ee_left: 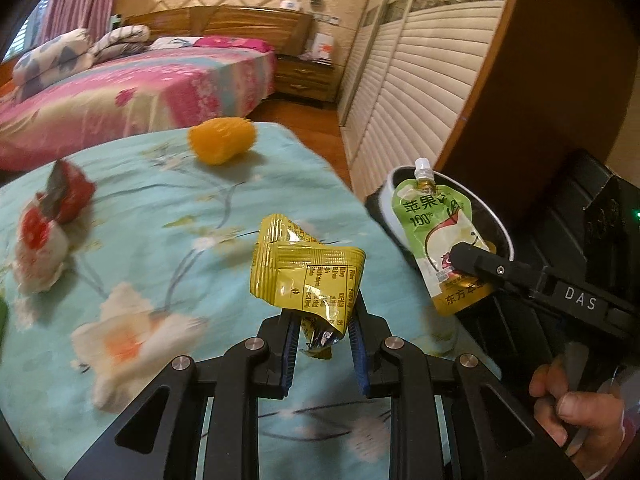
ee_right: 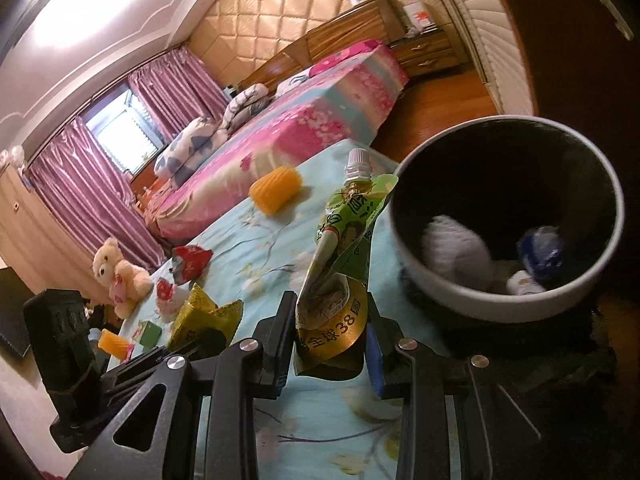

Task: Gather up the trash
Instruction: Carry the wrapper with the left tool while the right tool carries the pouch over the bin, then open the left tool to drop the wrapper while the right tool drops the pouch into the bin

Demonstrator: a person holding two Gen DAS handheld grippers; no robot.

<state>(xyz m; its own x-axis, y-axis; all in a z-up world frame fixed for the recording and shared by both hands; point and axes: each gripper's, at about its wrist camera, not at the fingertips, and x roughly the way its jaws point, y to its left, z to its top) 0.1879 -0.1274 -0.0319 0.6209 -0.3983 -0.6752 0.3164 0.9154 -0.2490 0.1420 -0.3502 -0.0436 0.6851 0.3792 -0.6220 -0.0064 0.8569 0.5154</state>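
My left gripper (ee_left: 323,330) is shut on a crumpled yellow wrapper (ee_left: 304,268) and holds it above the floral tablecloth (ee_left: 160,216). My right gripper (ee_right: 331,334) is shut on a green apple-juice pouch (ee_right: 340,256) with a white cap, just left of the white-rimmed trash bin (ee_right: 516,304). In the left wrist view the pouch (ee_left: 436,224) hangs in front of the bin (ee_left: 500,224). The bin holds white and blue trash (ee_right: 540,252). A red and white wrapper (ee_left: 48,224) lies at the table's left.
An orange ribbed cup (ee_left: 222,140) lies on its side at the table's far edge. A teddy bear (ee_right: 120,272), a small green box (ee_right: 148,332) and another orange cup (ee_right: 114,342) are at the table's other end. A pink bed (ee_left: 132,84) stands beyond.
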